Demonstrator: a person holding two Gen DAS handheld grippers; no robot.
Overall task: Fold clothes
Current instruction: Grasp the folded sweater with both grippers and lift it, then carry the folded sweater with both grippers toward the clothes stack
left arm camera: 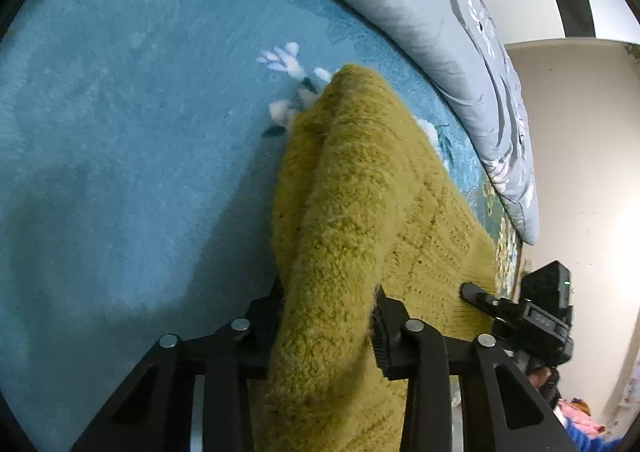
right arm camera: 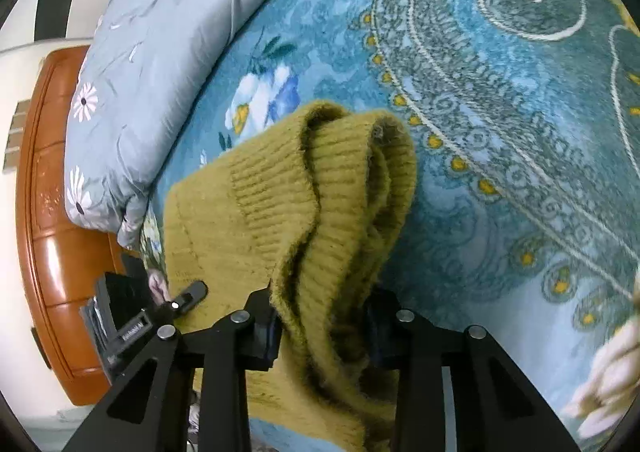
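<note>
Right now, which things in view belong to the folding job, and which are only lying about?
For the job:
mustard knit sweater
left gripper, shut on it
right gripper, shut on it

Only lying about:
grey floral quilt
blue patterned blanket
wooden headboard

One sweater (left arm camera: 352, 212), two grippers (left arm camera: 326, 316), one quilt (left arm camera: 440, 32), apparently.

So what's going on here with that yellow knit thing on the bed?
A person is folding a mustard-yellow knit sweater on a bed with a teal patterned blanket. The left tongs and right tongs each pinch a bunched part of it, stretching the knit between them. A grey floral duvet lies beside it.
</note>
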